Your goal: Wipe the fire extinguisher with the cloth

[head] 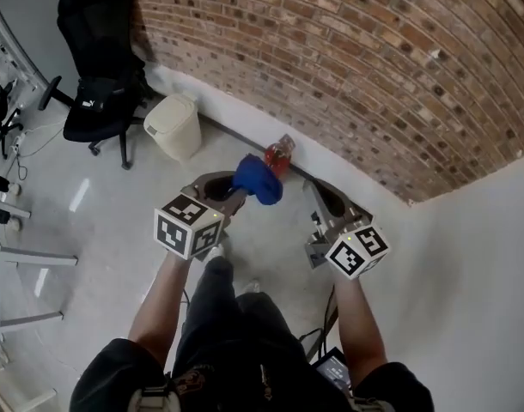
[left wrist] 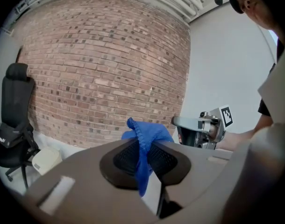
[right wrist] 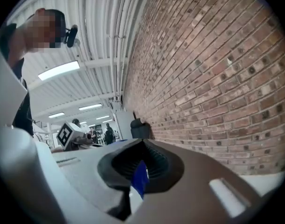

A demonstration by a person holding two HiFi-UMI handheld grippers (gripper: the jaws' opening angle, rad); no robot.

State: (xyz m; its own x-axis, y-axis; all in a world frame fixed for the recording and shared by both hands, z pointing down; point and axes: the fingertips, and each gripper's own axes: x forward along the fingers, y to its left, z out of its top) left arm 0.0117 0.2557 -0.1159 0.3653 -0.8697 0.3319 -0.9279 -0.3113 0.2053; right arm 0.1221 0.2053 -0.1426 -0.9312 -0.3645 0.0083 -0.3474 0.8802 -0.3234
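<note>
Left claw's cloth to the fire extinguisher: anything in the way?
Nothing visible. The left claw holds the blue cloth up in the air; the fire extinguisher stands against the brick wall beyond it. The bin sits off to the left.

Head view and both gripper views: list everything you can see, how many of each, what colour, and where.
Red-brown brick wall: one, red-brown, across the back.
Red fire extinguisher: one, red, on the floor at the wall's foot.
Blue fabric cloth: one, blue, bunched between the left gripper's jaws.
Cream lidded plastic bin: one, cream, on the floor by the wall, left of the extinguisher.
Black wheeled office chair: one, black, far left.
Left gripper: one, grey-brown with a marker cube, shut on the cloth.
Right gripper: one, same colours, jaws shut; a blue sliver shows between them, unclear what.
</note>
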